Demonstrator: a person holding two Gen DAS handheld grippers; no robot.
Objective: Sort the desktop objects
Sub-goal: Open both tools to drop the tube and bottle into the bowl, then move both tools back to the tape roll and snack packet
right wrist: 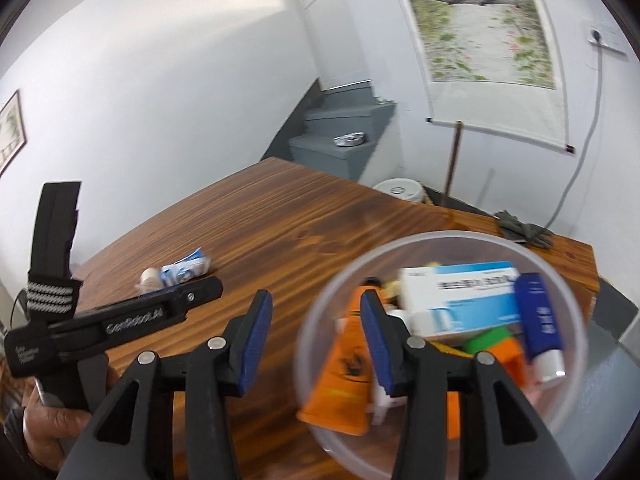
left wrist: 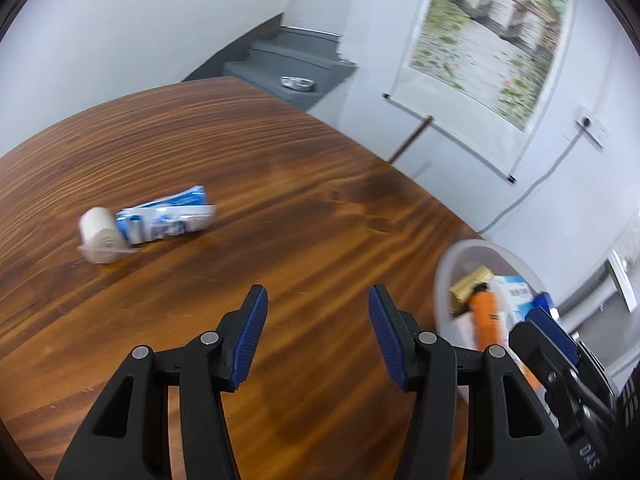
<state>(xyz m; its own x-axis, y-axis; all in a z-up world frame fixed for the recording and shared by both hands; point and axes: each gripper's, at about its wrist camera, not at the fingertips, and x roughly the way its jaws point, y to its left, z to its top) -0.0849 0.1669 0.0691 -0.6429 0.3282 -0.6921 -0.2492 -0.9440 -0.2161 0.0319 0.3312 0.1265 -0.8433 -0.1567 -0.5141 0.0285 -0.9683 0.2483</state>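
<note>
In the left wrist view my left gripper (left wrist: 318, 300) stands open over bare wood with nothing between its blue pads. Ahead and to its left lie a white bandage roll (left wrist: 98, 236) and a blue-and-white packet (left wrist: 168, 216), touching each other. My right gripper (right wrist: 316, 304) is open over the left rim of a clear plastic bowl (right wrist: 440, 236); its pads press on nothing. The bowl holds an orange tube (right wrist: 344, 376), a blue-and-white box (right wrist: 464, 300), a dark blue tube (right wrist: 538, 316) and other small items.
The wooden table (left wrist: 280, 160) ends at a wall on the right, where a scroll painting (left wrist: 492, 40) hangs. Grey gloves (right wrist: 524, 230) lie at the far table edge. Grey stairs (right wrist: 340, 132) rise behind. A hand (right wrist: 48, 428) holds the left gripper (right wrist: 208, 286).
</note>
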